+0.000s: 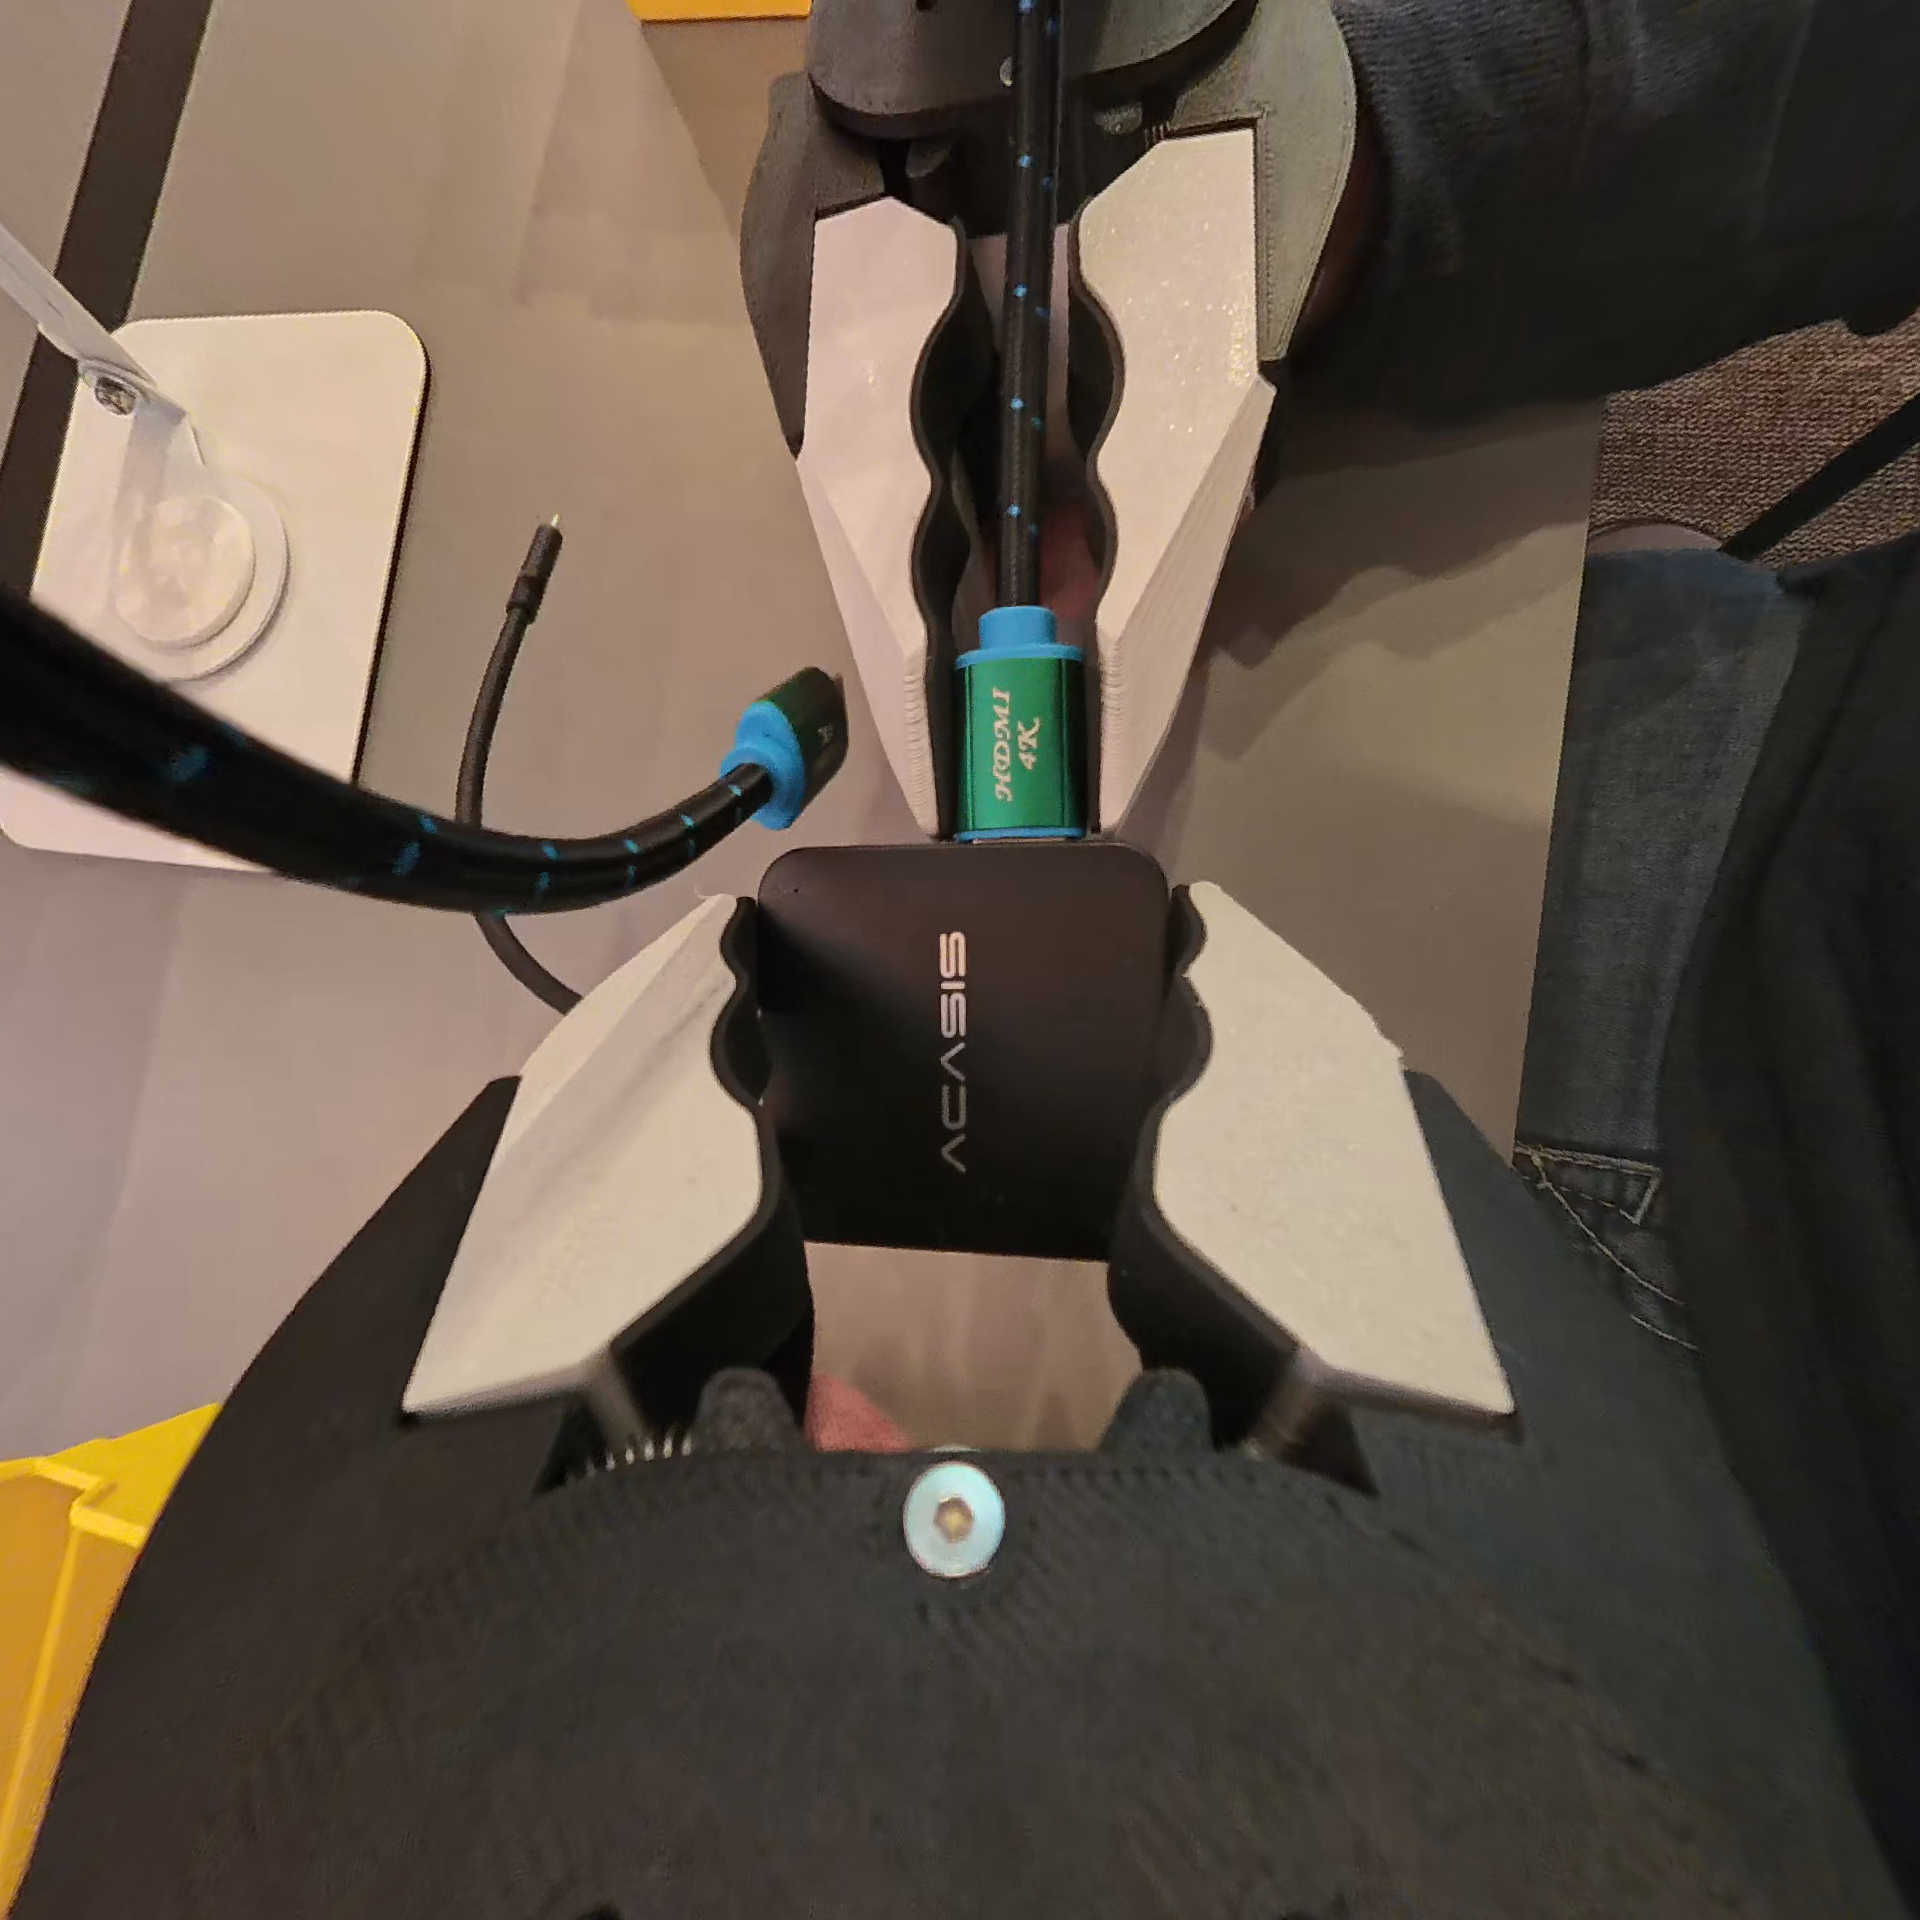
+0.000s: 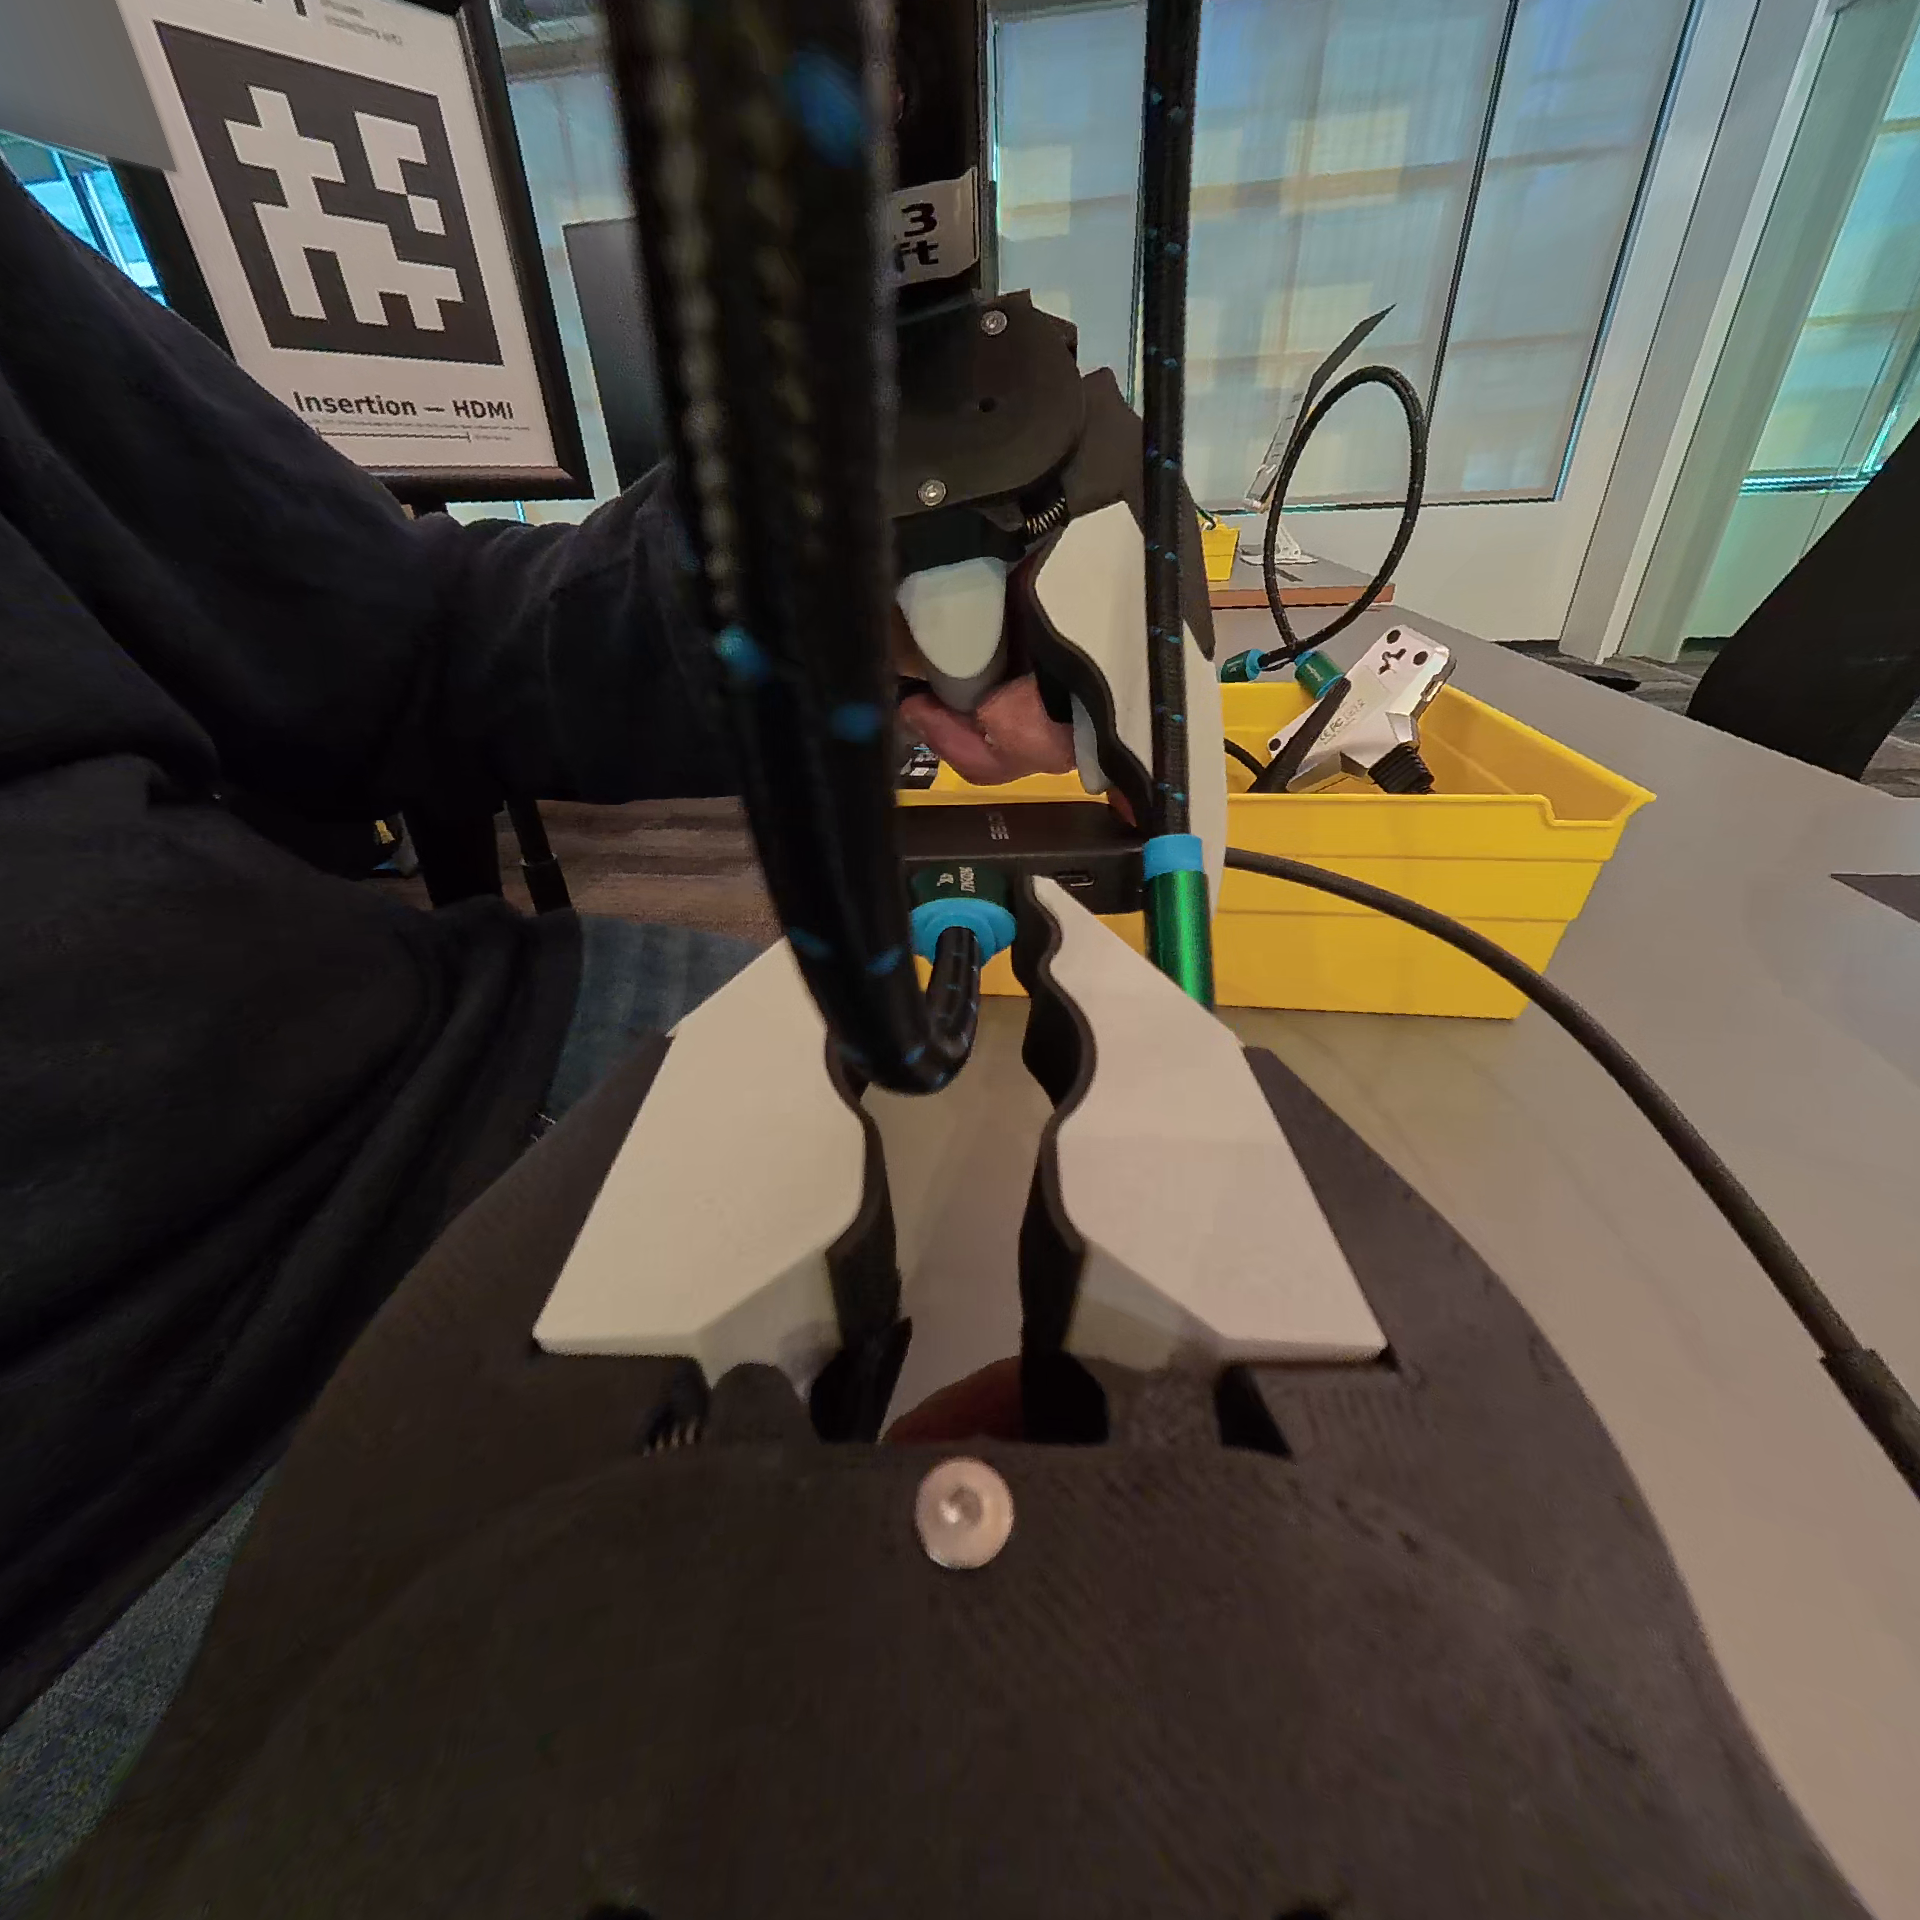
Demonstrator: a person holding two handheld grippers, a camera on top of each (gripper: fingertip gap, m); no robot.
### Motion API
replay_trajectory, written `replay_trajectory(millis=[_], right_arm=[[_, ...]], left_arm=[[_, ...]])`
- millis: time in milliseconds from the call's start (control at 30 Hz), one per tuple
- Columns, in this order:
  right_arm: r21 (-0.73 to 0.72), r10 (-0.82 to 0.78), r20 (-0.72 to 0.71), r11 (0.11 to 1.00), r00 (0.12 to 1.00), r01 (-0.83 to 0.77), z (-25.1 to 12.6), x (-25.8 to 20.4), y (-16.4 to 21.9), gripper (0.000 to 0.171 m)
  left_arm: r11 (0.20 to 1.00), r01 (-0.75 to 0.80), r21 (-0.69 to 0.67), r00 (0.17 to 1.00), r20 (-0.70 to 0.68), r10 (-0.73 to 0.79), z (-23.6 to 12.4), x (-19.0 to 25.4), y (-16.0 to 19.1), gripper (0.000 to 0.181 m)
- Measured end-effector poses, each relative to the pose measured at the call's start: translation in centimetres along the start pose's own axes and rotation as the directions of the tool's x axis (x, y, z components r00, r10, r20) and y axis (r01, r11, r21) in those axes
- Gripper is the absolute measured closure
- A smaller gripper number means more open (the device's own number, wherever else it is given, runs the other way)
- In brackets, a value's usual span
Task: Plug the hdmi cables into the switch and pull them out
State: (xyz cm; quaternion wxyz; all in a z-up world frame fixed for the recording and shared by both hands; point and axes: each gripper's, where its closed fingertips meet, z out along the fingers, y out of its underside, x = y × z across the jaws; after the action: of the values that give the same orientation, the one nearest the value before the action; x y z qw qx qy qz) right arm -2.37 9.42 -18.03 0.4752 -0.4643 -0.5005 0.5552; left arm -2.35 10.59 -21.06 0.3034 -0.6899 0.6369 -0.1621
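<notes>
Clamping the black switch (image 1: 961, 1049) by its sides, the left gripper (image 1: 961, 1070) steadies it above the surface (image 1: 260, 1091), seemingly so the plug can slide straight. Opposite, the right gripper (image 1: 1023, 790) has its fingers pinched on the green plug (image 1: 1016, 743) at the switch's port, a second plug (image 1: 795, 732) dangling beside. Farther off, a yellow bin (image 2: 1434, 862) holds a silvery device and spare cable.

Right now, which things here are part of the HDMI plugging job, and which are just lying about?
In the job: switch, HDMI cable at its port, loose second HDMI cable, left gripper holding the switch, right gripper.
Lying about: yellow bin, silver device in it, white stand base, framed marker sign.
</notes>
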Motion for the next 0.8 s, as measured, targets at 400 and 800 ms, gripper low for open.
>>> replay_trajectory(millis=[400, 800], right_arm=[[-0.013, -0.013, -0.009, 1.0, 1.0, 0.013, 0.0, -0.1, 0.1, 0.152], [0.041, -0.01, -0.045, 0.999, 0.999, 0.012, 0.0, 0.2, -0.7, 0.153]], left_arm=[[1.0, 0.021, 0.023, 0.999, -0.024, -0.021, 0.0, 0.2, 0.1, 0.107], [0.998, -0.006, 0.069, 1.0, 0.007, 0.005, -0.5, -0.3, -0.2, 0.108]])
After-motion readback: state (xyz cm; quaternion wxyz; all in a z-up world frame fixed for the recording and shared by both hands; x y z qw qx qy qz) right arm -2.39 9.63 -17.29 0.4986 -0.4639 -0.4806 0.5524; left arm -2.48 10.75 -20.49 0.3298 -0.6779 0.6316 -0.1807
